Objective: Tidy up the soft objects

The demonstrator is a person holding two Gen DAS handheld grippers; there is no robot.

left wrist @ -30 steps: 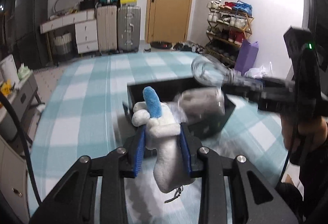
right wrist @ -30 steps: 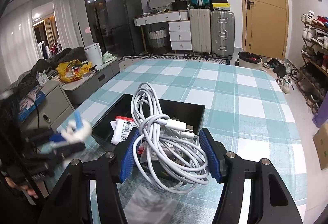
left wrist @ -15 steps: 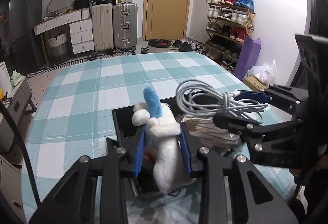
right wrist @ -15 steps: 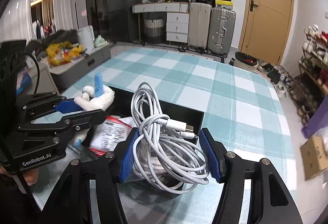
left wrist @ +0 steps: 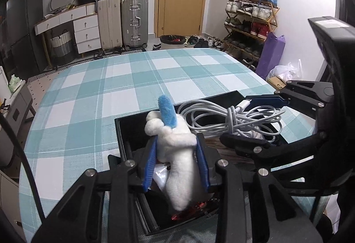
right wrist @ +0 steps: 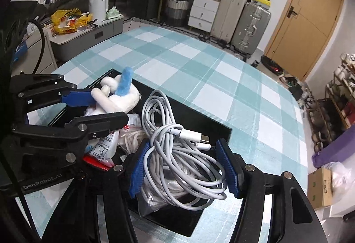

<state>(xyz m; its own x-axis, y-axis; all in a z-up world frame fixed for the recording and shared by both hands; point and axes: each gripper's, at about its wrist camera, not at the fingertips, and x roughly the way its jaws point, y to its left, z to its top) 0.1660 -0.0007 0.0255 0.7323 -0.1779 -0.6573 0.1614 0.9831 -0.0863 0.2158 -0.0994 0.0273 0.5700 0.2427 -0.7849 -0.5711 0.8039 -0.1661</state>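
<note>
My left gripper (left wrist: pixel 176 143) is shut on a white plush toy with a blue ear (left wrist: pixel 177 154) and holds it over the left end of a black tray (left wrist: pixel 121 132). The toy also shows in the right wrist view (right wrist: pixel 117 96). My right gripper (right wrist: pixel 184 156) is shut on a coiled white charging cable (right wrist: pixel 177 154) and holds it over the right part of the tray (right wrist: pixel 195 114). The cable also shows in the left wrist view (left wrist: pixel 230 114). Both grippers are close side by side above the tray.
The tray holds white packets (right wrist: pixel 104 147) and a red wrapper (left wrist: pixel 188 212). It sits on a teal checked tablecloth (left wrist: pixel 124 78). Suitcases (left wrist: pixel 122 20), drawers and a shoe rack (left wrist: pixel 248 18) stand beyond the table. A low cabinet (right wrist: pixel 86 34) is at the left.
Both grippers have come together over the tray and lowered. The plush toy and the cable now hang just above the tray's contents. Both grips are unchanged.
</note>
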